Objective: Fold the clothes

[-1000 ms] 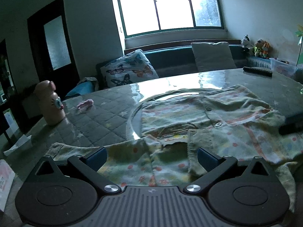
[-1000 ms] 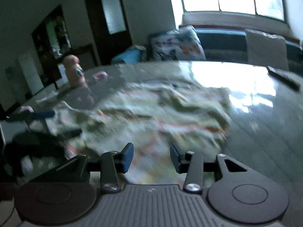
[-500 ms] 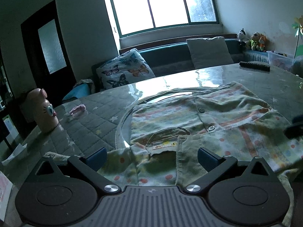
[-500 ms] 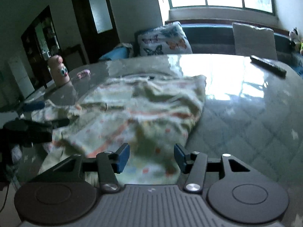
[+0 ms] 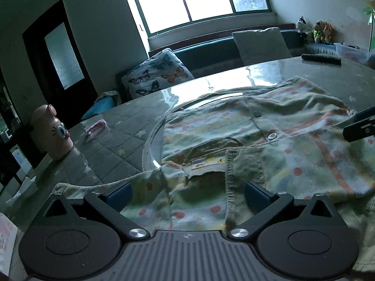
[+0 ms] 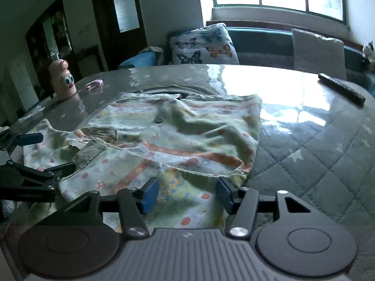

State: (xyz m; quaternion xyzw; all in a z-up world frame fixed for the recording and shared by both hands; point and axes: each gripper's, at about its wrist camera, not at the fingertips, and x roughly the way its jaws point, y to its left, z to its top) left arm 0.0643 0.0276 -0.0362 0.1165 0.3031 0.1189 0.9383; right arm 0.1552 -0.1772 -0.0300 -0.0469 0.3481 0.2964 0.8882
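Note:
A pale green child's shirt [image 5: 269,140] with dots, orange stripes and buttons lies spread on the glass-topped table [image 5: 117,140]. My left gripper [image 5: 187,194] stands wide open just above the collar end, cloth beneath its pads but not pinched. In the right wrist view the same shirt [image 6: 175,135] lies with one side folded over. My right gripper [image 6: 185,194] hovers over the near hem; its jaws are opening and only loose cloth lies under them. The left gripper [image 6: 44,152] shows at that view's left edge.
A pink cat-faced bottle [image 5: 50,135] and a small pink object [image 5: 96,127] stand on the table's left part. A dark remote [image 6: 342,91] lies at the far right. A sofa with a butterfly cushion [image 5: 157,75] runs behind the table.
Both grippers have come lower and nearer the shirt. The right gripper's jaws have spread wider and it has shifted toward the shirt's near hem.

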